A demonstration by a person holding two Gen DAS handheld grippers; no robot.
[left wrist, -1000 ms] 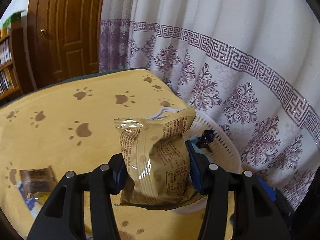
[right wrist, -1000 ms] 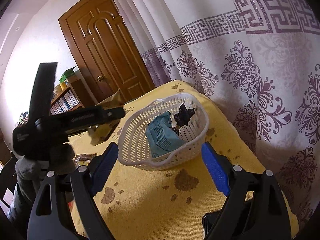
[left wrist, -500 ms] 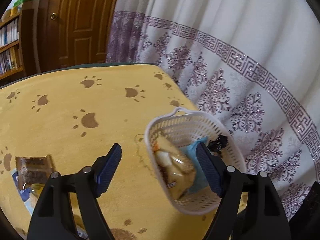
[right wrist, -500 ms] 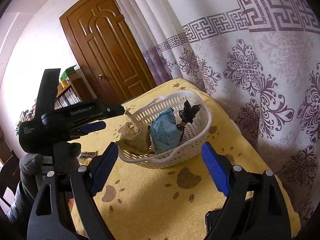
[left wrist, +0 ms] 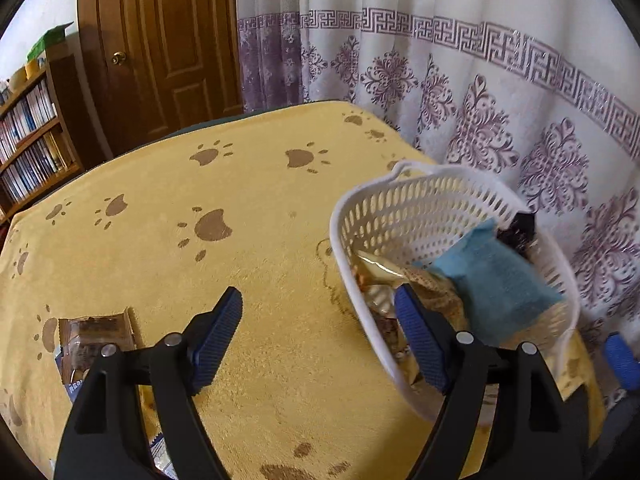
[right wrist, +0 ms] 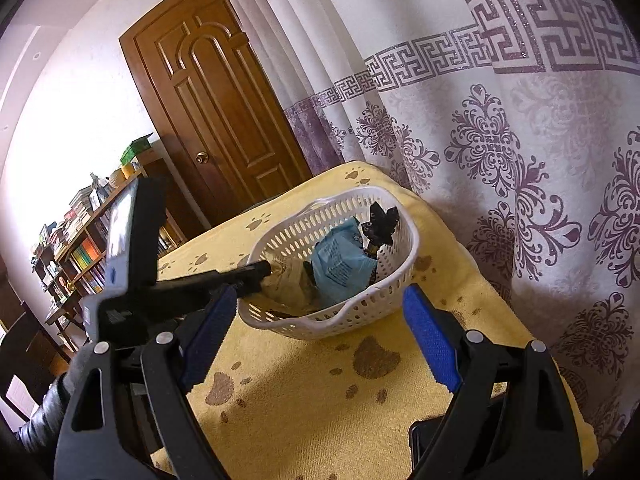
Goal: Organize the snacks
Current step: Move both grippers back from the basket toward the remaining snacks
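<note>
On the table: yellow plush cloth with brown paw prints (left wrist: 260,280) covers it; soft pile, so flat packets will sit low in it and a finger has to slide under an edge
Basket: white perforated plastic basket (left wrist: 400,204) stands on the cloth near the patterned curtain (left wrist: 500,100); light and stiff by the look of it, likely to skate if nudged
Inside the basket: glossy tan-and-gold foil snack bag (left wrist: 384,276) lies against the near wall; beside it a light-blue paper-look snack packet (left wrist: 496,280) leans upright; behind that a small black twisted-end wrapper (right wrist: 380,222) rests against the far wall
Left gripper: left gripper (left wrist: 320,340) hangs at the basket's near rim, its jaws opening with nothing between the pads — one blue pad sits over the foil bag, the other over bare cloth
Right gripper: right gripper (right wrist: 316,344) stands wide apart and empty, short of the basket, framing it
Still to sort: brown clear-film snack bar packet (left wrist: 96,336) lies flat on the cloth well left of the basket; more packets under it and near the frame's bottom edge, too hidden to name
Handling judgement: that brown packet looks light, thin and slippery — crinkly film that buckles under a squeeze; contents possibly brittle, so a gentle pinch
Where to take hold: across the short width at the middle, or by a crimped end seal; pads pressed down into the pile first
</note>
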